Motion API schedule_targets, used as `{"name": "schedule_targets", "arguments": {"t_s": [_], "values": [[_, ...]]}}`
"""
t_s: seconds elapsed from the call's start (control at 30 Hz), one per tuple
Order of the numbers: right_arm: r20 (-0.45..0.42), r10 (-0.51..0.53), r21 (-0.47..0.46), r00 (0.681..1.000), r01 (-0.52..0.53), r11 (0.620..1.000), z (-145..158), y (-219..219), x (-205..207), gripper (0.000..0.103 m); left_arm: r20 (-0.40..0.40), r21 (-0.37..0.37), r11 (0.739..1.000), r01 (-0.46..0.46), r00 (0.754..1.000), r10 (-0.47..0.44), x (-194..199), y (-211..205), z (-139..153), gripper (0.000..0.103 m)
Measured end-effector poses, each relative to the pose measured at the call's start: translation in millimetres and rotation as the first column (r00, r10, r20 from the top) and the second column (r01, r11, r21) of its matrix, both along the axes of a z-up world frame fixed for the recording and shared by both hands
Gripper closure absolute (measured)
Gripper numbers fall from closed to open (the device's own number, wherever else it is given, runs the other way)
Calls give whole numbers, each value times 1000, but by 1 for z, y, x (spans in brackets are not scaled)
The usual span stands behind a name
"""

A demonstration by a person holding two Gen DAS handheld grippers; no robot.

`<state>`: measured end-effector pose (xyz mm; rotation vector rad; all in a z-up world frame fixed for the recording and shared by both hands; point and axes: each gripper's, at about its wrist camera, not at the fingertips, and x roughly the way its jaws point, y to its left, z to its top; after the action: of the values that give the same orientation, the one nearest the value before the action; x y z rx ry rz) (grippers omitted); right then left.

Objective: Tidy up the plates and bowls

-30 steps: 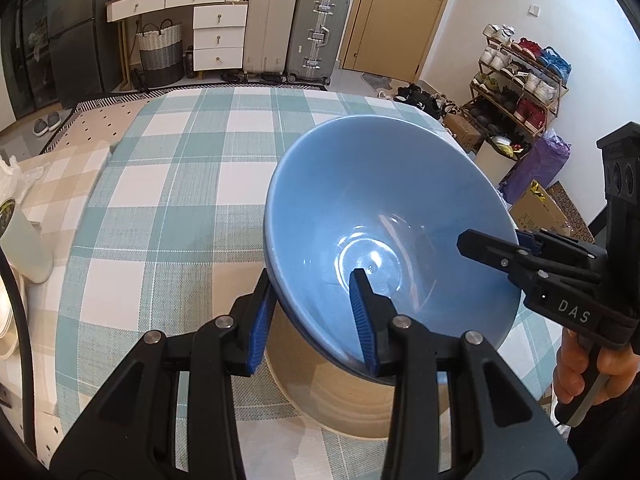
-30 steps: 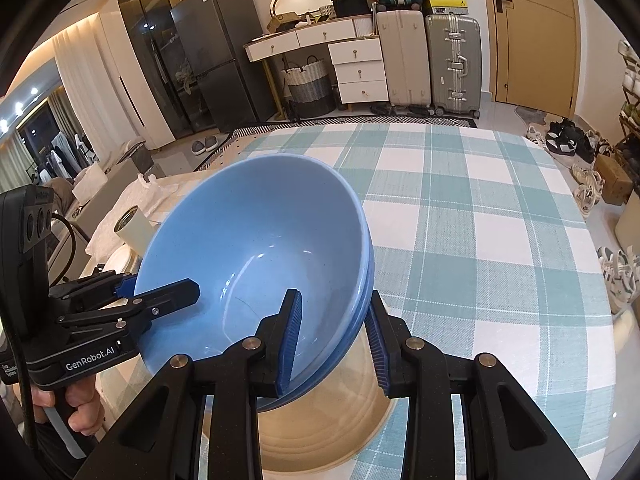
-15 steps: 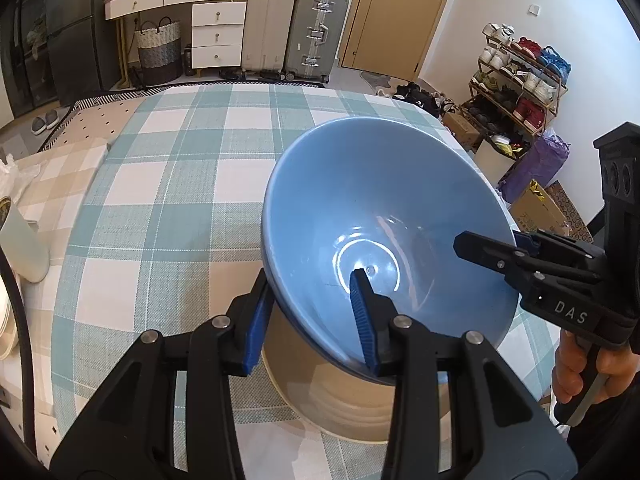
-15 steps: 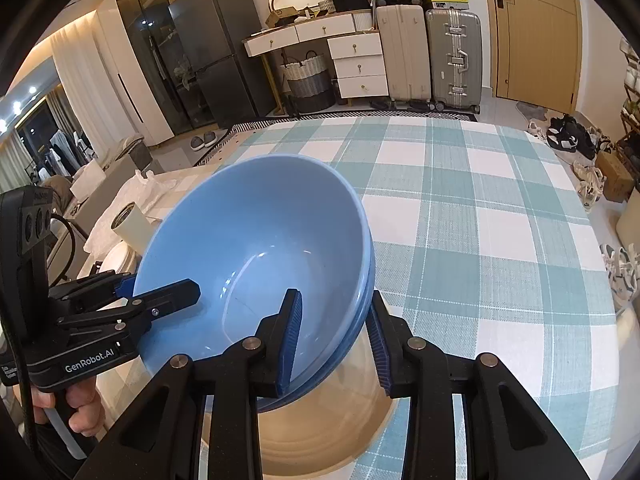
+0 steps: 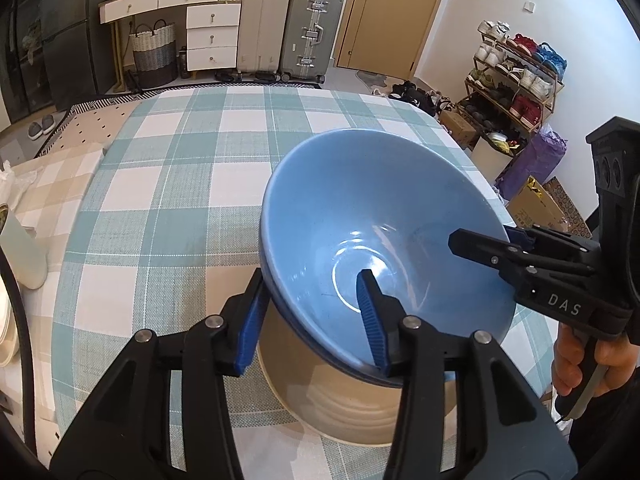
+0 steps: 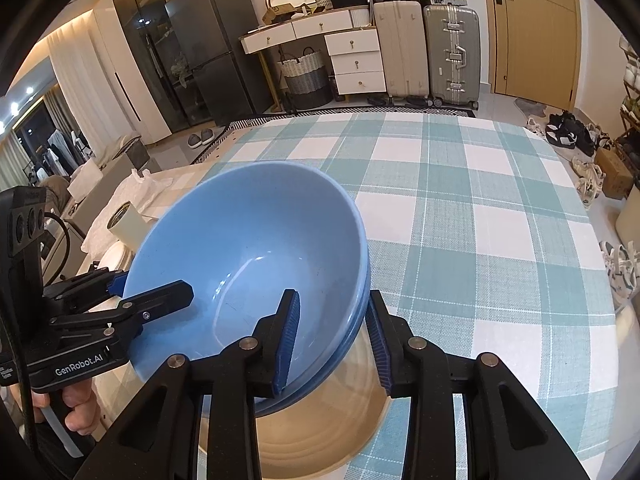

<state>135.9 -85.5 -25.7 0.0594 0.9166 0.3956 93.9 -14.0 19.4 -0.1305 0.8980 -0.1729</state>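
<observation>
Both grippers clamp opposite rims of the blue bowls (image 5: 384,232), apparently two nested, at frame centre: left gripper (image 5: 312,316), right gripper (image 6: 332,336). Two-sided grip keeps them level above the beige bowl (image 5: 344,404) for stacking.

The blue bowl (image 5: 384,220) looked glossy and smooth, the beige bowl (image 5: 340,408) matt and ridged, the checked cloth (image 5: 192,184) on the bench coarsely woven
</observation>
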Motion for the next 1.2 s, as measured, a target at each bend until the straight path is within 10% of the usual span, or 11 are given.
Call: {"name": "schedule_targets", "arguments": {"t_s": [0.43,0.67,0.73,1.2], "values": [[47,33,-30,998,-31,999,13,3,-6,49,81,33,999,-9,997,7,-10,7,11,29],[145,83,-21,986,-81,996,26,0,-24,13,236,100,995,-19,972,-5,-38,12,34,18],[184,93,-32,979,-89,996,30,-1,-31,7,267,108,994,-27,964,-3,-44,14,37,1],[398,105,40,911,-131,991,43,-31,-84,1,399,33,997,-68,916,49,-94,57,31,2]]}}
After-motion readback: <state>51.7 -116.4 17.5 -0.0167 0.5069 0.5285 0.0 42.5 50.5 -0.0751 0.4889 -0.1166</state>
